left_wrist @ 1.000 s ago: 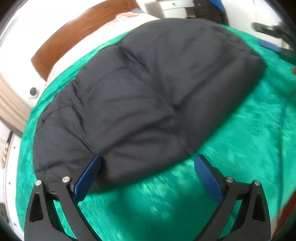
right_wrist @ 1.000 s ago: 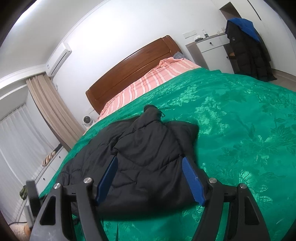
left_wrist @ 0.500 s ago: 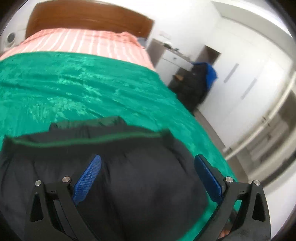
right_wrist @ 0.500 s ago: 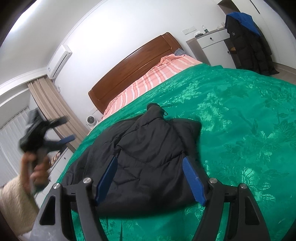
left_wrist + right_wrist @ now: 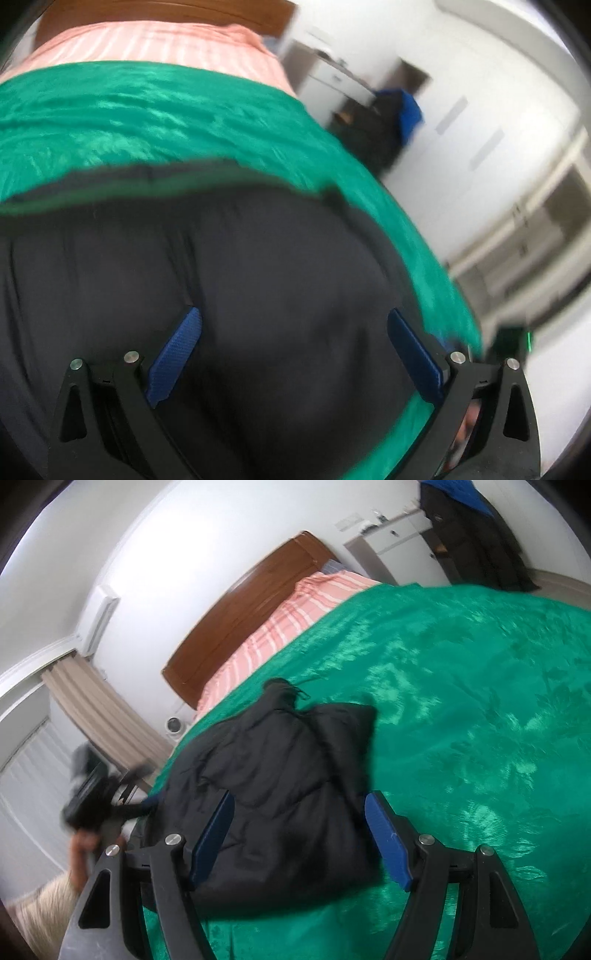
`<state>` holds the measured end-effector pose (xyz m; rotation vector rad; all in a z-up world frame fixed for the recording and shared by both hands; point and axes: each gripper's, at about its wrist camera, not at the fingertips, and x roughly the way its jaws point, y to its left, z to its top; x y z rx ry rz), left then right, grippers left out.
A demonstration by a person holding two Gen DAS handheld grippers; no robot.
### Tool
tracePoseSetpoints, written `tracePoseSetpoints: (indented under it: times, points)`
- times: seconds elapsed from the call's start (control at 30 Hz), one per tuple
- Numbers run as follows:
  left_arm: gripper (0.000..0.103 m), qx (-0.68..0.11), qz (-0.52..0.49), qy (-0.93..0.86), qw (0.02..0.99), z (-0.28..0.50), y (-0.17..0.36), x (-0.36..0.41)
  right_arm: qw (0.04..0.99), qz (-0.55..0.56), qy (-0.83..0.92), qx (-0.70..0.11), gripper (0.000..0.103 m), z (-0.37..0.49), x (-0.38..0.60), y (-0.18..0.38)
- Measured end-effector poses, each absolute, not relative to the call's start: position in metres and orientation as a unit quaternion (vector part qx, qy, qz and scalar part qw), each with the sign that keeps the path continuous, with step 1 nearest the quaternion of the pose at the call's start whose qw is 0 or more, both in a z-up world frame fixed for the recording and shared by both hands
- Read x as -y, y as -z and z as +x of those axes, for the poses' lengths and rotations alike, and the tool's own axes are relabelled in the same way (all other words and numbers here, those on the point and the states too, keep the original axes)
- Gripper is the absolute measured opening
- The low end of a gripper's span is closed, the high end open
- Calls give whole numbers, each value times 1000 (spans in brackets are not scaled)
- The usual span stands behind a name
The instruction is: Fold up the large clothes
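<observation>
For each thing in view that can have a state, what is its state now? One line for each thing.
black puffer jacket: folded into a bundle, lying on the bed.
green bedspread: spread over the bed, pink striped sheet bare at the headboard.
left gripper: open, holding nothing.
right gripper: open, holding nothing.
dark coat: hanging by the white cabinet.

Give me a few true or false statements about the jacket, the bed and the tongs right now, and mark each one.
1. The black jacket lies on a green bedspread. True.
2. The right tongs are clamped shut on the jacket. False: the jaws stand apart, with nothing pinched between them.
3. A striped pink sheet shows near the wooden headboard. True.
4. The left tongs are shut. False: the blue pads stand wide apart over the jacket.
5. The jacket hangs off the foot of the bed. False: it rests wholly on the bedspread.
</observation>
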<state>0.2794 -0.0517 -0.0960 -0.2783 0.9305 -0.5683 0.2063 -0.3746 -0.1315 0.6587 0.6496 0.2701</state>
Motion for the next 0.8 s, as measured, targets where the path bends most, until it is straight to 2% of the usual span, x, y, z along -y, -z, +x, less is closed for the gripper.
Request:
tracePoseSetpoints:
  times: [0.2,0.23,0.3,0.37,0.4,0.43,0.47,0.5,0.53,0.7,0.8]
  points:
    - [102,-432,-71,273,857,203,116,61,840,388,-154,-347,84,223,375,158]
    - [102,-435,-68,278,854,197,120,65,835,399,-164,-341,92,229,372,160]
    - [102,-443,-50,282,850,188,130,74,824,415,-185,-339,98,246,365,163]
    - [102,-438,3,275,856,179,138,89,821,391,-191,-370,97,268,349,164]
    - [102,-436,33,269,859,175,141,96,818,367,-195,-397,85,278,340,163]
    - [102,-435,55,263,859,171,143,101,816,354,-199,-411,62,283,334,162]
    - [102,-436,66,262,858,170,142,104,818,346,-197,-416,55,284,330,155]
    - [102,-443,67,267,853,167,139,103,829,331,-193,-408,41,282,327,141]
    - [102,-448,56,276,849,165,134,99,847,299,-190,-396,35,277,321,122]
    - [101,-443,-72,282,848,147,104,34,922,102,-189,-323,33,246,247,23]
    - [101,-421,-124,250,863,137,84,-20,936,20,-202,-289,33,233,193,-13]
